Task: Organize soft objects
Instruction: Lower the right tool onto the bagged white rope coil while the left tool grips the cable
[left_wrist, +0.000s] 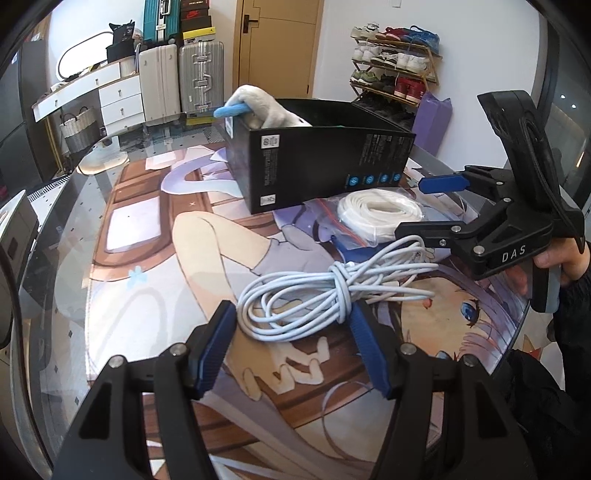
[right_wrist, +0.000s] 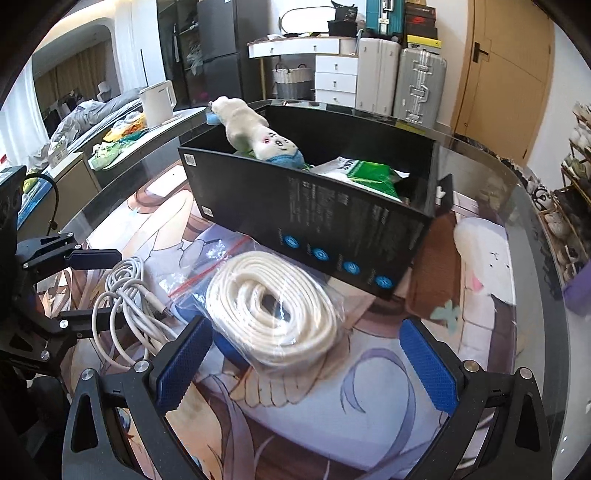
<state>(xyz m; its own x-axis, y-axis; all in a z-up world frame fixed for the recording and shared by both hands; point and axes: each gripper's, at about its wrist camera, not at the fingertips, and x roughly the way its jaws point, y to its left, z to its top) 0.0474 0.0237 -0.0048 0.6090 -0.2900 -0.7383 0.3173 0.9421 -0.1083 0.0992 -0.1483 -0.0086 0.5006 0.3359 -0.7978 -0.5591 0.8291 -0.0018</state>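
A bundle of pale blue-white cable (left_wrist: 325, 291) (right_wrist: 125, 306) lies on the printed table mat (left_wrist: 155, 258). My left gripper (left_wrist: 291, 325) (right_wrist: 120, 286) stands open with its fingertips either side of the bundle's near end. A coil of white cord in a clear zip bag (left_wrist: 376, 214) (right_wrist: 273, 306) lies beside it. My right gripper (right_wrist: 306, 354) (left_wrist: 410, 206) is wide open, with the bag between its pads (right_wrist: 184, 362). Behind stands an open black box (left_wrist: 325, 166) (right_wrist: 314, 221) holding a white plush toy (left_wrist: 255, 107) (right_wrist: 251, 129) and a green packet (right_wrist: 365, 173).
The round glass table's edge (right_wrist: 532, 206) curves close behind the box. A white kettle (right_wrist: 157, 101) stands on a counter at the left. Suitcases (left_wrist: 201, 74), a shoe rack (left_wrist: 395, 70) and a purple bag (left_wrist: 434, 122) line the far wall. A person's hand (left_wrist: 565, 258) grips the right gripper's handle.
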